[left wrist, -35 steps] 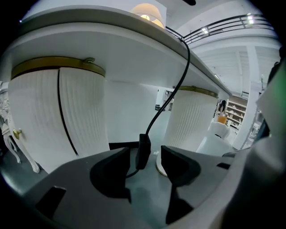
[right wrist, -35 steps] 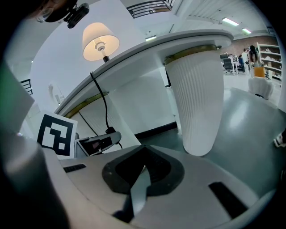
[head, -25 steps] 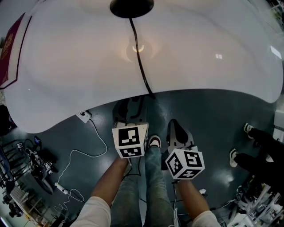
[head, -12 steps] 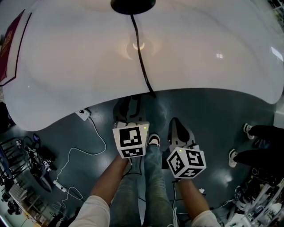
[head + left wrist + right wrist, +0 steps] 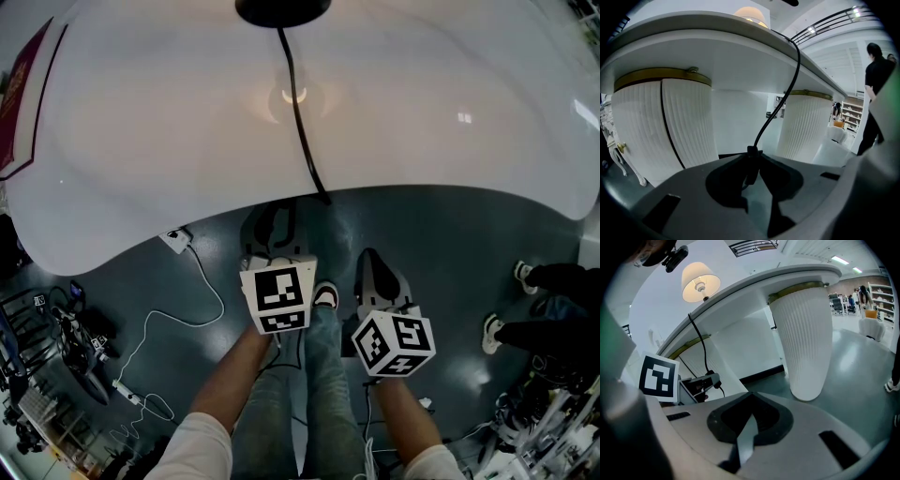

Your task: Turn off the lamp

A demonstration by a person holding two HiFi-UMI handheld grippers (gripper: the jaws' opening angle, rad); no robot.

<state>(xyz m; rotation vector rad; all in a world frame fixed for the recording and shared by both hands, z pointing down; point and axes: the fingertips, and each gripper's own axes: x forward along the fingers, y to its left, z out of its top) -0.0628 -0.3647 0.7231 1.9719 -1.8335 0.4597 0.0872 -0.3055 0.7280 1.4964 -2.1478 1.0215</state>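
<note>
The lamp (image 5: 699, 281) glows on the white table (image 5: 450, 84), and its black base (image 5: 283, 9) shows at the top of the head view. Its black cord (image 5: 300, 122) runs over the table's edge and hangs down. My left gripper (image 5: 752, 151) has just been closing, and its tips now press on the cord's black inline switch (image 5: 751, 165). The same left gripper (image 5: 699, 383) appears in the right gripper view with the cord in it. To its right, my right gripper (image 5: 750, 397) is shut on nothing below the table's edge.
White fluted table pedestals (image 5: 661, 126) (image 5: 804, 343) stand under the top. A white cable and plug (image 5: 178, 244) lie on the dark floor at the left, with cluttered gear (image 5: 56, 356) beyond. A person in black (image 5: 553, 319) stands at the right.
The left gripper's jaws have drawn together onto the cord. Both hands have stayed where they were. The person's feet at the right have shifted slightly.
</note>
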